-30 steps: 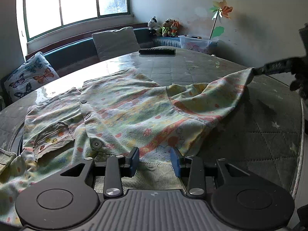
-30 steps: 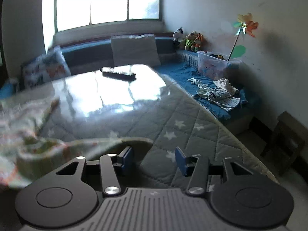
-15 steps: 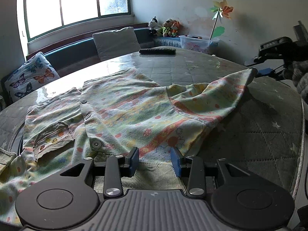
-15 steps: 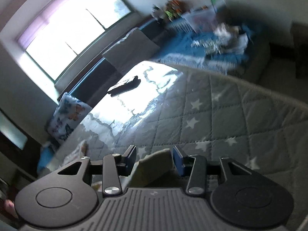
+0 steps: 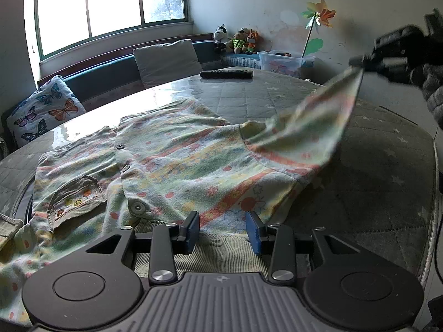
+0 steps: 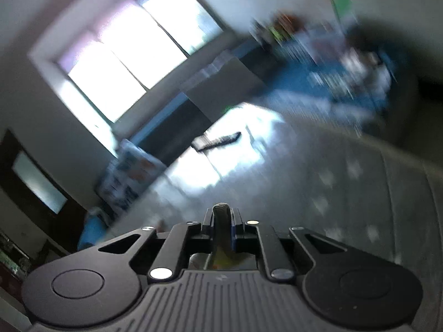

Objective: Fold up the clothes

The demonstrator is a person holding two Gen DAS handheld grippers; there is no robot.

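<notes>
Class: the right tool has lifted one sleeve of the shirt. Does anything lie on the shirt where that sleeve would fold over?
Nothing visible does. The right tool holds the sleeve up, and the shirt front below is bare. The remote lies well beyond it.

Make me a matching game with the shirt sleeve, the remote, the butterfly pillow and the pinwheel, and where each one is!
Things:
1. sleeve
2. remote
3. butterfly pillow
4. pinwheel

Places:
A. on the bench under the window
B. lying on the far side of the table
C. standing by the wall, near the plastic box
D. lifted up, pinched in the right gripper

Pairs: 1-D, 2-B, 3-A, 4-C
</notes>
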